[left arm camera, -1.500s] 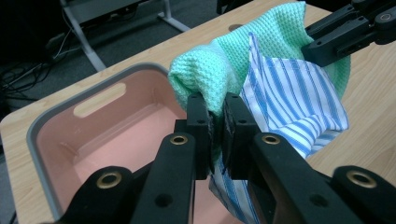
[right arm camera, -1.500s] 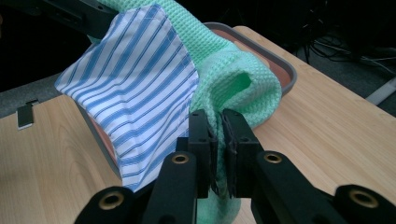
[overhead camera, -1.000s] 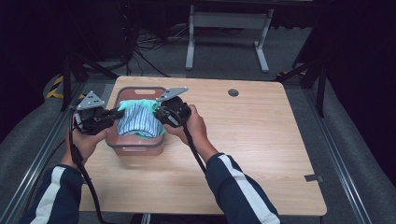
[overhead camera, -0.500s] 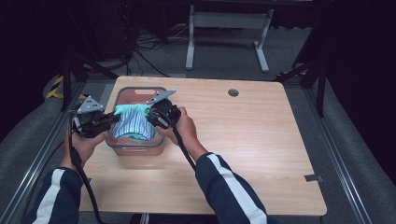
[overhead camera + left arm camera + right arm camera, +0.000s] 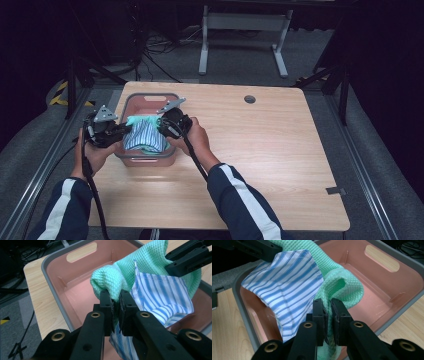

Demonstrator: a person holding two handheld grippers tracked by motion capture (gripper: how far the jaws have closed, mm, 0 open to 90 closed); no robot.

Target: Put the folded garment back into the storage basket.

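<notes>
A pink bin with a grey rim [image 5: 150, 98] [image 5: 53, 258] [image 5: 409, 265] stands at the table's left. Over it hang a mint-green waffle cloth [image 5: 134, 120] [image 5: 155, 262] [image 5: 344, 285] and a blue-and-white striped cloth [image 5: 145, 137] [image 5: 160, 295] [image 5: 287, 287], bunched together. My left gripper [image 5: 121, 131] [image 5: 115, 305] is shut on the cloths from the left side of the bin. My right gripper [image 5: 161, 126] [image 5: 328, 312] is shut on them from the right side. The cloths are stretched between the two grippers, above the bin's floor.
A wooden table [image 5: 270, 150] spreads wide to the right of the bin, with a round cable hole [image 5: 249, 99] near its far edge. Metal rails [image 5: 45, 160] run along the table's left, and a grey frame [image 5: 240, 30] stands behind it.
Both grippers and the cloths have shifted slightly toward the near side of the bin and lower. The grips on the cloths have held.
</notes>
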